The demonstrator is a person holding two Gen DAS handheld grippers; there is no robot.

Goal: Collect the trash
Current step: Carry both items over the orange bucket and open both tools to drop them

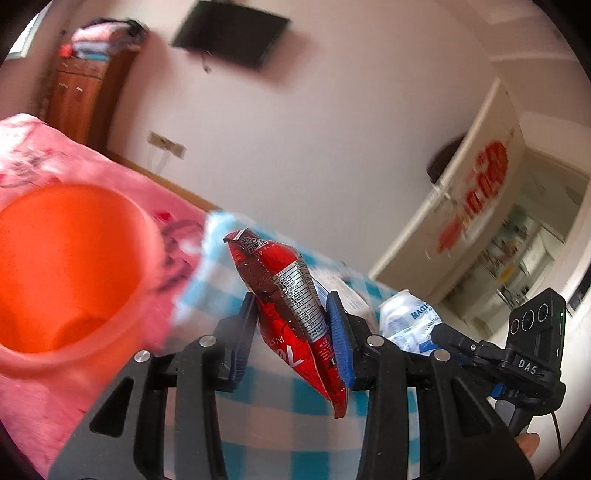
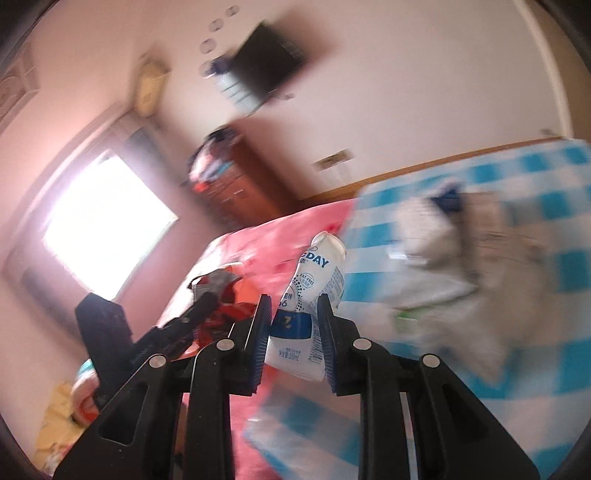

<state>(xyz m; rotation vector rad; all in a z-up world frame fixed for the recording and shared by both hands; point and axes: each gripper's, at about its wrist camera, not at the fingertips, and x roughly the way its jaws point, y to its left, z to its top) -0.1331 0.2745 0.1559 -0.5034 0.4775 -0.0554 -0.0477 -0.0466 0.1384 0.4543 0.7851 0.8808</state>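
Checkered bedding below — left jaws clamp red wrapper upright; right, seemingly bottle.

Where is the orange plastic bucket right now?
In the left wrist view, the orange plastic bucket sits at the left edge on the pink bedding, left of the red snack packet clamped in the left gripper.

Pale walls, wall-mounted dark screen, wooden cabinet, bright window, bed with pink bedding, perhaps an open door.
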